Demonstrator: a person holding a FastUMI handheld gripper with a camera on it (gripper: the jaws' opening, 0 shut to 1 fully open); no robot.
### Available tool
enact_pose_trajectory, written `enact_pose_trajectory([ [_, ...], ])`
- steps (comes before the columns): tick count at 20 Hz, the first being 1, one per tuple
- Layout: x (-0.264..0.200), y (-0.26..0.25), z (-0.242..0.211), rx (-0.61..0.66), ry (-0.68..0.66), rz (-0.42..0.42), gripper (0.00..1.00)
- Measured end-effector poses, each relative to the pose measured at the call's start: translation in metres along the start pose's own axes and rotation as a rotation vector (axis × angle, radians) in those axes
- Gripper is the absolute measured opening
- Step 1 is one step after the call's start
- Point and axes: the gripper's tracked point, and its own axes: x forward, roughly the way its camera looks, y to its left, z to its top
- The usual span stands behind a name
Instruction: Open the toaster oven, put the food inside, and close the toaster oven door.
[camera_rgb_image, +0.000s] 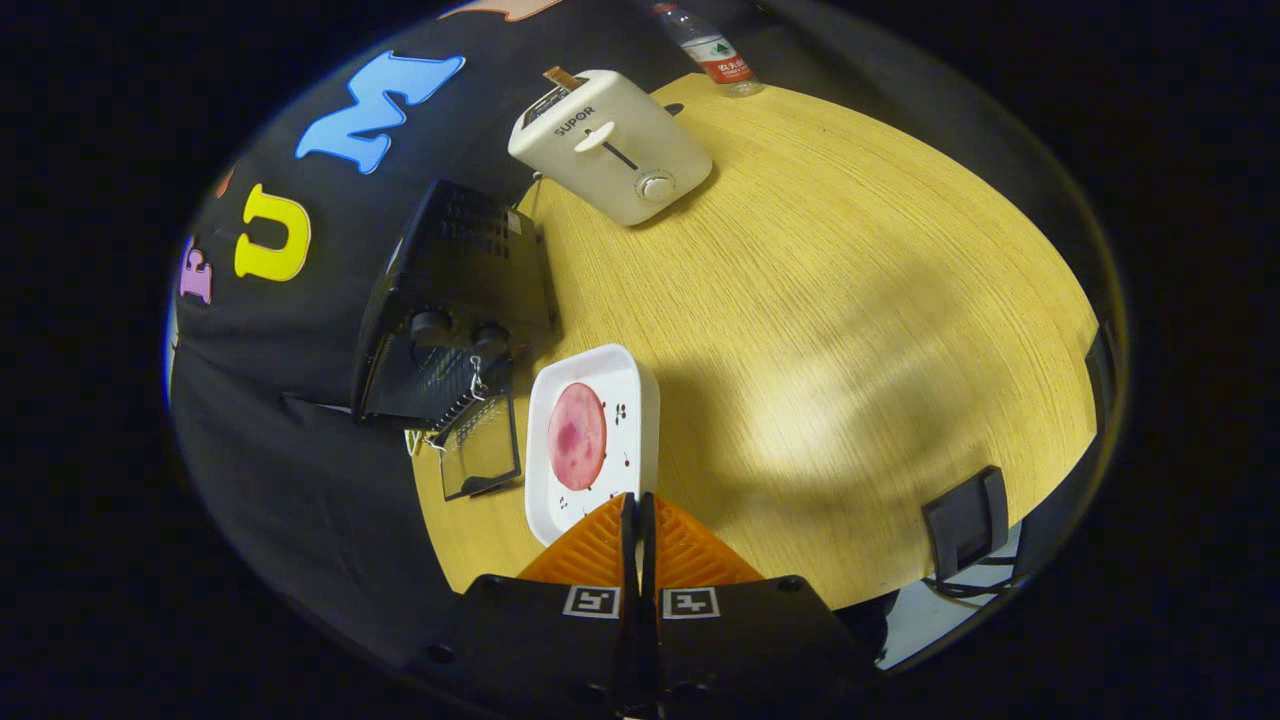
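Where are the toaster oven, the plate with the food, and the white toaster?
Toaster oven (455, 265): gripper view, on its dark top panel; door hangs open.
Plate (640, 400): gripper view, on its white rim, just ahead of the fingers.
White toaster (615, 150): gripper view, on its front face.
Gripper (638, 500): fingers together.

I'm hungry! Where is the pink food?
The pink slice lies on the white plate, just ahead of the shut gripper, beside the black toaster oven's open door.
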Motion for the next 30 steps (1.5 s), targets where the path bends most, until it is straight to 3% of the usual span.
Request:
enact_pose_trajectory([
  [7, -0.026, 0.045, -0.018, 0.06, -0.047, 0.12, 0.02],
  [16, -0.018, 0.124, -0.06, 0.051, -0.012, 0.22, 0.01],
  [23, 0.021, 0.177, -0.079, 0.035, 0.039, 0.267, 0.01],
  [30, 0.073, 0.199, -0.069, 0.077, 0.031, 0.252, 0.01],
])
